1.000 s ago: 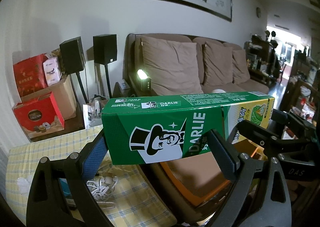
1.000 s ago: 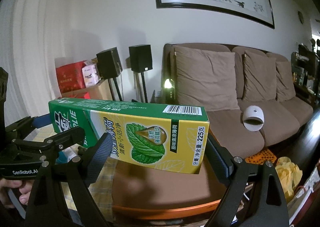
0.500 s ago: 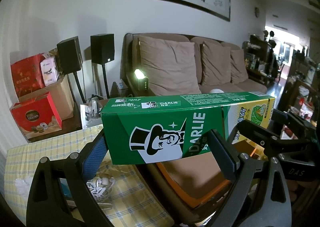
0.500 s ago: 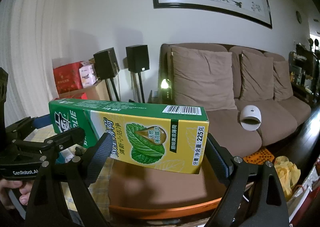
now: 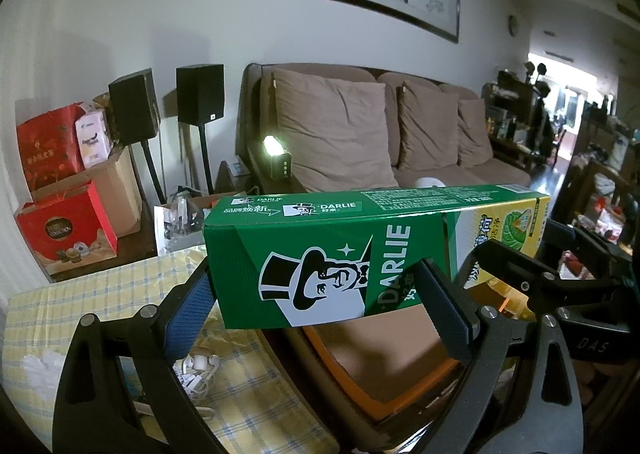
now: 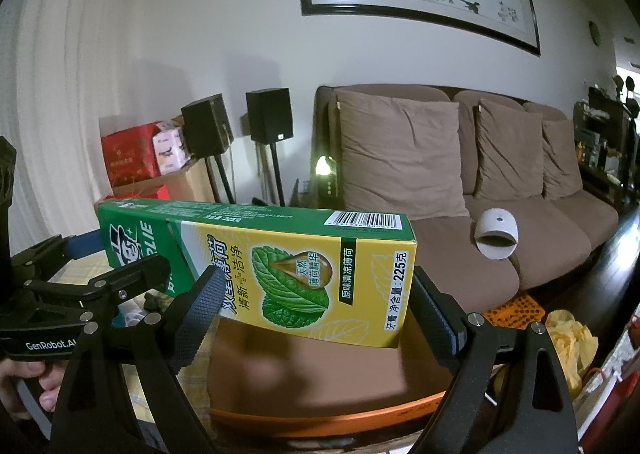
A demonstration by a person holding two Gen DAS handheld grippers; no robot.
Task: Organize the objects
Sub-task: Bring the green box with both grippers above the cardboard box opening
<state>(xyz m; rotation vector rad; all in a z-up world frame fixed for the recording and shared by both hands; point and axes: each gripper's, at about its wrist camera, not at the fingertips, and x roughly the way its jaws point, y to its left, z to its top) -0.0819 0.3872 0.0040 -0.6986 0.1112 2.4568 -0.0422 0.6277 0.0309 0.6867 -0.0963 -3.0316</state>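
A long green and yellow Darlie toothpaste box (image 5: 360, 254) hangs level in the air above an orange-rimmed brown tray (image 5: 384, 382). My left gripper (image 5: 314, 278) is shut on its green end, one pad at the end edge and the other against the front face. My right gripper (image 6: 318, 282) is shut on the yellow end (image 6: 320, 282) in the same way. Each gripper shows in the other's view: the right gripper (image 5: 520, 274) at the right edge, the left gripper (image 6: 120, 274) at the left, with a person's hand (image 6: 24, 382) on its handle.
A table with a yellow checked cloth (image 5: 80, 302) carries tangled white earphones (image 5: 196, 370). Behind stand a brown sofa (image 6: 440, 173) with a white round object (image 6: 496, 234), two black speakers (image 5: 200, 93) and red gift boxes (image 5: 64, 230). A yellow bag (image 6: 568, 338) lies low right.
The room behind drifts slightly to the left in both views. The box keeps its place between both pairs of jaws.
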